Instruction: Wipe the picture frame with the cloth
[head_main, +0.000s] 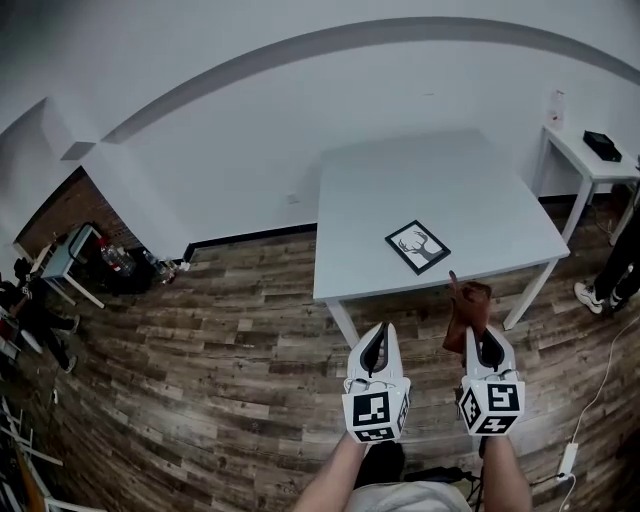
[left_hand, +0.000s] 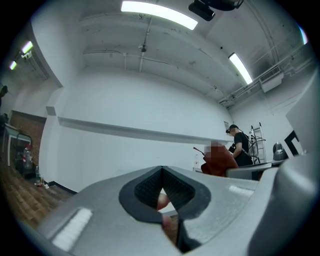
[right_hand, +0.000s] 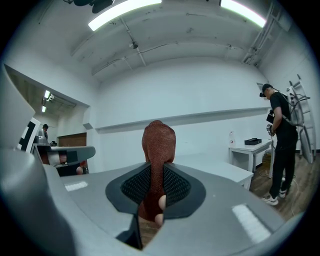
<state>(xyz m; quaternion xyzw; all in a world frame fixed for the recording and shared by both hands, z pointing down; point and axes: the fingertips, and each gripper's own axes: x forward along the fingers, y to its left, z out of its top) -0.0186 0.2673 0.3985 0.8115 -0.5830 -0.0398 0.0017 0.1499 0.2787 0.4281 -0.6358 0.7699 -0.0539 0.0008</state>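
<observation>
A black picture frame (head_main: 417, 246) with a deer drawing lies flat near the front edge of the pale grey table (head_main: 420, 185). I hold both grippers over the wooden floor, short of the table. My right gripper (head_main: 487, 342) is shut on a reddish-brown cloth (head_main: 467, 312), which sticks up past its jaws. In the right gripper view the cloth (right_hand: 158, 145) stands pinched between the dark pads of the right gripper (right_hand: 156, 172). My left gripper (head_main: 377, 342) is shut with nothing in it, and in its own view the left gripper (left_hand: 161, 174) shows pads meeting at the tip.
A small white side table (head_main: 590, 160) with a black object (head_main: 602, 146) stands at the right. A person (right_hand: 282, 140) stands beside it, legs (head_main: 610, 270) showing in the head view. Clutter (head_main: 90, 260) sits by the left wall. A cable with a power strip (head_main: 570, 455) lies on the floor.
</observation>
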